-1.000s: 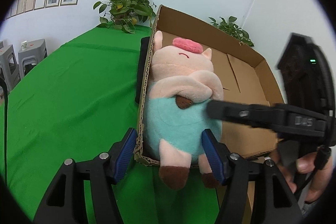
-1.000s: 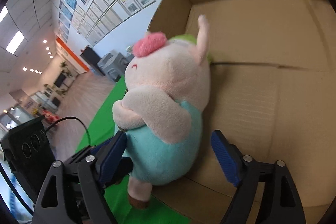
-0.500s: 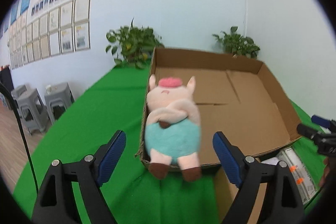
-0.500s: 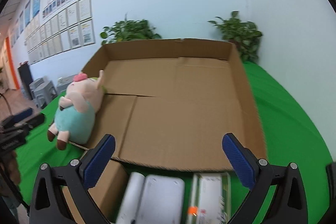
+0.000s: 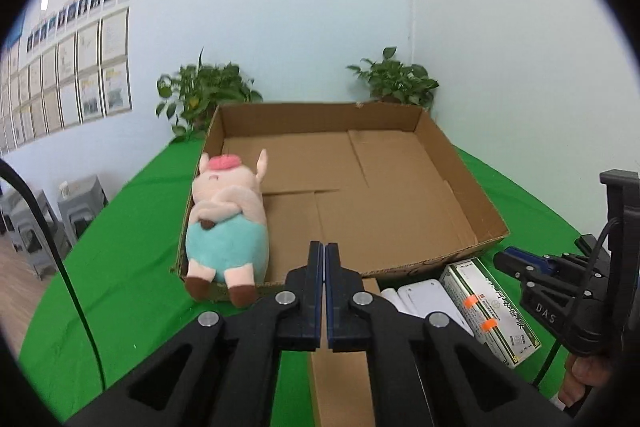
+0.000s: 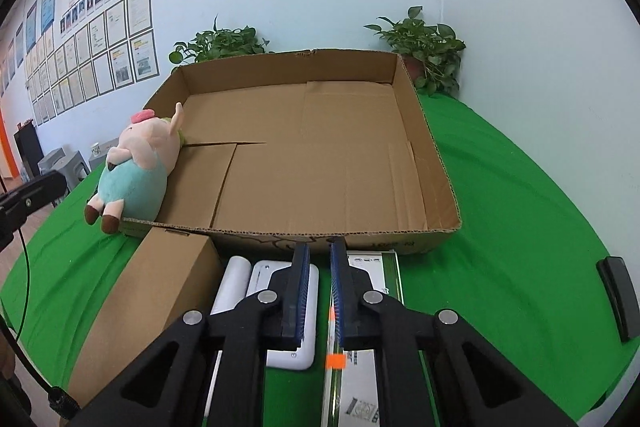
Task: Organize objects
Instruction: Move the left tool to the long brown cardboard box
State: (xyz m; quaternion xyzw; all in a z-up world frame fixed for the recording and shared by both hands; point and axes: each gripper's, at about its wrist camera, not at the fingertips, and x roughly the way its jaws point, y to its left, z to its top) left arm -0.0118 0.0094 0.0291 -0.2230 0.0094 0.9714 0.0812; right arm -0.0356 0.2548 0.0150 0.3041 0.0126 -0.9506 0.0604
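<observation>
A plush pig [image 5: 224, 223] in teal trousers lies on its back in the left front corner of a shallow open cardboard box [image 5: 400, 195], feet over the front rim; it also shows in the right wrist view [image 6: 136, 167] with the box [image 6: 320, 163]. My left gripper [image 5: 325, 259] is shut and empty, in front of the box. My right gripper [image 6: 320, 263] is nearly shut with a narrow gap, empty, above a white flat box [image 6: 288, 307] and a green-edged carton [image 6: 372, 307]. The right gripper also appears in the left wrist view [image 5: 516, 263].
A closed brown carton [image 6: 148, 307] and a white roll [image 6: 230, 283] lie in front of the big box on the green table [image 6: 520, 247]. A black object [image 6: 618, 297] lies at right. Two potted plants [image 5: 208, 95] [image 5: 396, 79] stand behind.
Both grippers let go of the pig, pulled back from the box and closed. The pig now lies in the box's left front corner.
</observation>
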